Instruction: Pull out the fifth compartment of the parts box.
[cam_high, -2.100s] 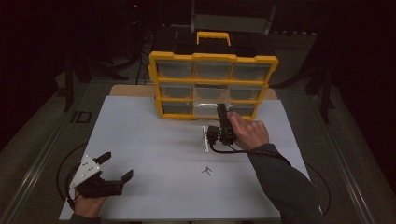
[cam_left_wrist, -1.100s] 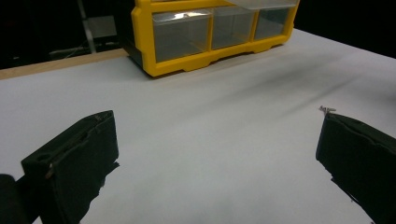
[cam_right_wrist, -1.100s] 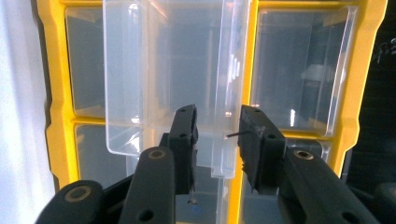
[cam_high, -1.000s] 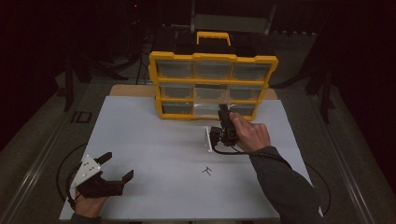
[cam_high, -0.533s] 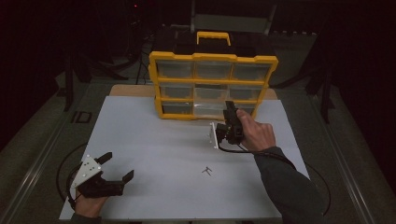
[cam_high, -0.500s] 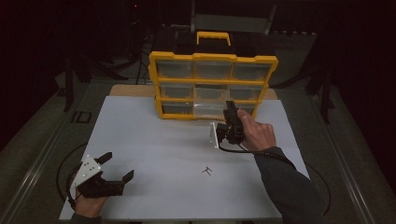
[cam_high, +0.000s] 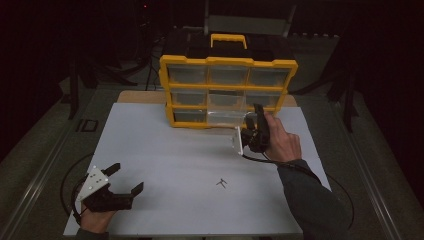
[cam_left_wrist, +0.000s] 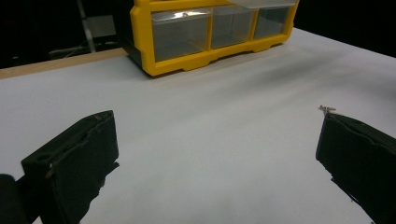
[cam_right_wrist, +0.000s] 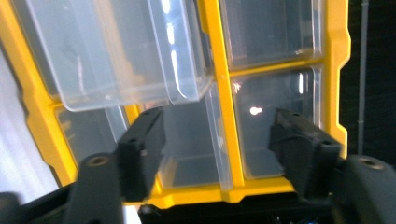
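Right tongs (cam_high: 250, 127): just opened, off pulled-out clear drawer (cam_high: 226, 117) of yellow organizer (cam_high: 227, 62), nothing between; left tongs (cam_high: 120, 180) open, idle on worktop (cam_high: 165, 150)

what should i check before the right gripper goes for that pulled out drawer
1. Right gripper jaws open, having just been opening, nothing between them: ok.
2. Clear drawer pulled out of the yellow organizer: ok.
3. Whether that drawer holds anything: cannot tell.
4. Left gripper open, resting well away on the white table: ok.
5. Small dark part lying on the table, apart from both grippers: ok.
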